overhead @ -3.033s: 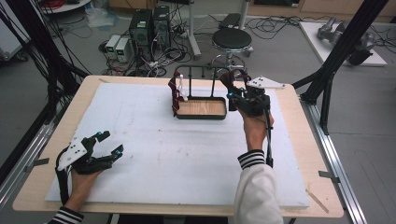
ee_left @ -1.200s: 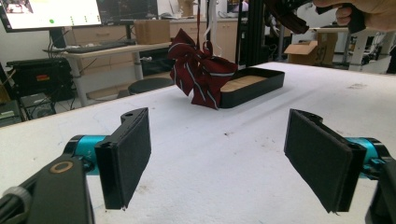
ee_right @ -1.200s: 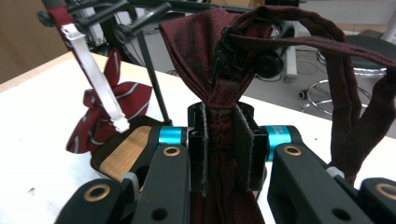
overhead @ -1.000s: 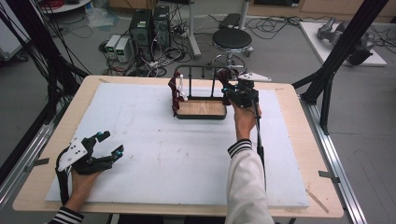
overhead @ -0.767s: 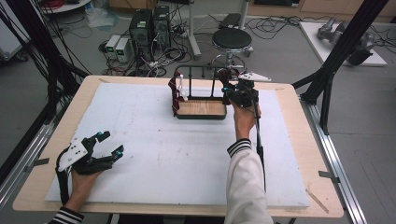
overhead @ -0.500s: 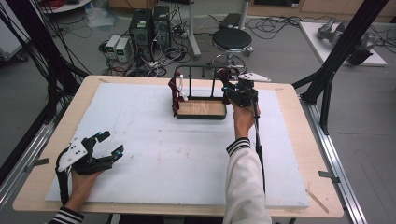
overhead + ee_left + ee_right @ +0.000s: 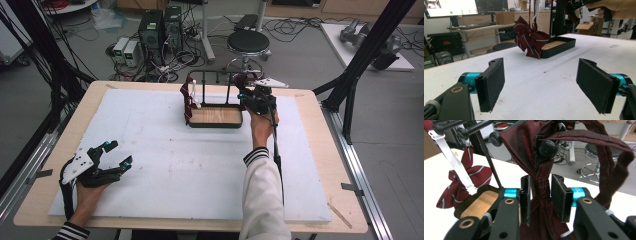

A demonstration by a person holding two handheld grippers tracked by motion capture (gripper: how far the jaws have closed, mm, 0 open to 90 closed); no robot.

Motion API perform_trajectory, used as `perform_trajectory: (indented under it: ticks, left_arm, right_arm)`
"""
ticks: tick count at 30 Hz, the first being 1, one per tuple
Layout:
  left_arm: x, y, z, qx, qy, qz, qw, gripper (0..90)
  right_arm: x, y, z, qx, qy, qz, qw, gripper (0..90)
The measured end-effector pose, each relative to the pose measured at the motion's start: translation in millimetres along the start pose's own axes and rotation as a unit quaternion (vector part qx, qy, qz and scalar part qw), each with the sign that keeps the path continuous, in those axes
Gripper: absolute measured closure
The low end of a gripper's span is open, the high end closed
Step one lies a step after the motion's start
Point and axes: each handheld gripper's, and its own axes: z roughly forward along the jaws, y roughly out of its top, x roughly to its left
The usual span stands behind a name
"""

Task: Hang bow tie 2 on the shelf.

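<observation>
While we look from above, our right gripper (image 7: 248, 93) reaches the rack (image 7: 215, 102) at the table's (image 7: 200, 165) far side. Left gripper (image 7: 541, 86) view: our jaws stand wide apart, striped tie (image 7: 530, 40) ahead. Right gripper view: our jaws pinch the dark red tie (image 7: 540, 202).
</observation>
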Motion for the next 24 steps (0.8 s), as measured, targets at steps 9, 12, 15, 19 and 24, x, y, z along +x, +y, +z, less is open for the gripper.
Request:
perform_trajectory:
  ticks: [9, 12, 15, 19, 24]
  left_arm:
    - [-0.4, 0.2, 0.2, 0.002, -0.001, 0.002, 1.0, 23.1]
    - [-0.6, 0.1, 0.4, 0.002, -0.001, 0.003, 1.0, 23.1]
    - [-0.8, 0.1, 0.6, 0.002, -0.001, 0.002, 1.0, 23.2]
    - [-1.0, 0.2, 1.0, 0.003, 0.001, 0.003, 1.0, 23.1]
    - [-1.2, 0.3, 0.7, 0.002, -0.001, 0.006, 1.0, 23.1]
  right_arm:
    - [-1.0, 0.5, -2.1, -0.001, -0.004, 0.003, 1.0, 40.5]
    - [0.0, 1.0, -3.4, 0.005, -0.004, 0.001, 1.0, 30.2]
    - [2.9, 2.1, -5.4, 0.011, 0.005, 0.0, 0.9999, 22.0]
    - [9.8, 4.3, -10.2, 0.021, 0.026, -0.01, 0.9994, 14.8]
    - [18.3, 7.1, -23.9, 0.026, 0.063, -0.013, 0.9976, 11.5]
